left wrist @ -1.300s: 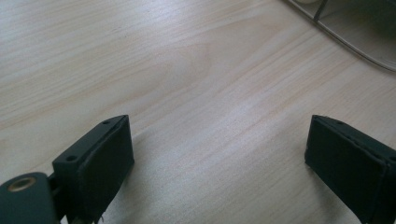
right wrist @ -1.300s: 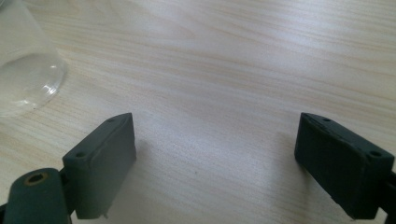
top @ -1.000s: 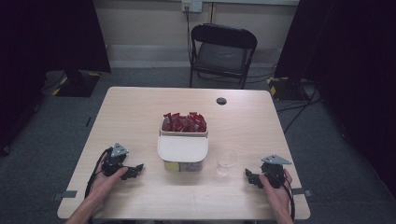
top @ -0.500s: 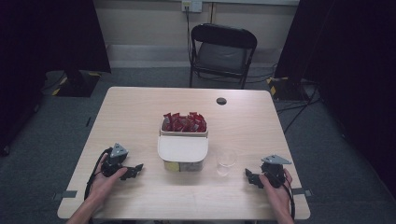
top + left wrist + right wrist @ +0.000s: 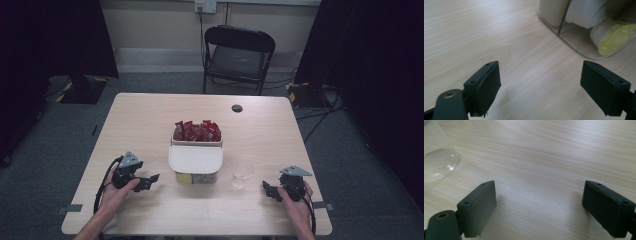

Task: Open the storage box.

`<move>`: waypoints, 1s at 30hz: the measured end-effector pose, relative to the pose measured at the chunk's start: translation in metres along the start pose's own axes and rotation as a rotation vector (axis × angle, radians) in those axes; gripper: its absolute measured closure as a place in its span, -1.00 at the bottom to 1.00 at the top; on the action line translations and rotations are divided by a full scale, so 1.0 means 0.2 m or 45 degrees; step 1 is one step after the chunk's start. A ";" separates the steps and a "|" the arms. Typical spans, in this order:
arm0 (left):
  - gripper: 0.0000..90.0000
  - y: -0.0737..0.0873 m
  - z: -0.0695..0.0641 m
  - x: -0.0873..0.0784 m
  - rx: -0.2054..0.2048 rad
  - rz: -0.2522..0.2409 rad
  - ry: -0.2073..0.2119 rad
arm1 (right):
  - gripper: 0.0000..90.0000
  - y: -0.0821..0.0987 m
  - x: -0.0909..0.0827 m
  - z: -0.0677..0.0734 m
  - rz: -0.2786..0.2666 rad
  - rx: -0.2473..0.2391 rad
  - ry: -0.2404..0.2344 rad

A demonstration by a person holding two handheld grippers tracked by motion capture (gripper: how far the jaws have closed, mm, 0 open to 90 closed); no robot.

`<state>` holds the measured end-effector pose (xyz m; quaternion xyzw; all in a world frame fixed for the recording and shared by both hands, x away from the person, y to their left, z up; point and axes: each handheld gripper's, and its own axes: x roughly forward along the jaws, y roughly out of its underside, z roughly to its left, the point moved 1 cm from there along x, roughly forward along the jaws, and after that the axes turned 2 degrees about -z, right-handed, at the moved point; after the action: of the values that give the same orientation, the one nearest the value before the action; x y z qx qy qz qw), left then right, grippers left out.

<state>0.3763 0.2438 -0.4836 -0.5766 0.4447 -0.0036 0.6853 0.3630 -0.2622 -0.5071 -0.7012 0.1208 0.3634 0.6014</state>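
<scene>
Red packets (image 5: 196,131), perhaps sachets, sit half-hidden behind a white container (image 5: 195,159); both grippers' fingers (image 5: 484,86) spread, empty.

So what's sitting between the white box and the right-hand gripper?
A clear glass, seen in the high view, stands on the table between the white box and the right gripper.

Gaping gripper (image 5: 539,207) near glass (image 5: 437,155)

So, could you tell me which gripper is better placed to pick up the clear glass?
The right gripper, probably. The clear glass stands on the table just ahead of its open jaws, with bare wood between. The left gripper, also open, sits beyond the white container, which blocks its path.
</scene>
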 end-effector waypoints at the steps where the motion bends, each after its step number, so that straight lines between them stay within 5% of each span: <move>1: -0.64 -0.01 -0.01 0.00 0.019 -0.007 0.021 | -0.74 0.00 0.00 0.00 0.000 0.000 0.000; 30: -0.64 -0.08 -0.14 0.04 0.046 -0.063 0.176 | -0.74 0.00 0.00 0.00 0.000 -0.001 0.000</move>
<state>0.3715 0.2120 -0.4739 -0.5732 0.4765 -0.0684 0.6631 0.3630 -0.2623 -0.5072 -0.7014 0.1206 0.3635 0.6011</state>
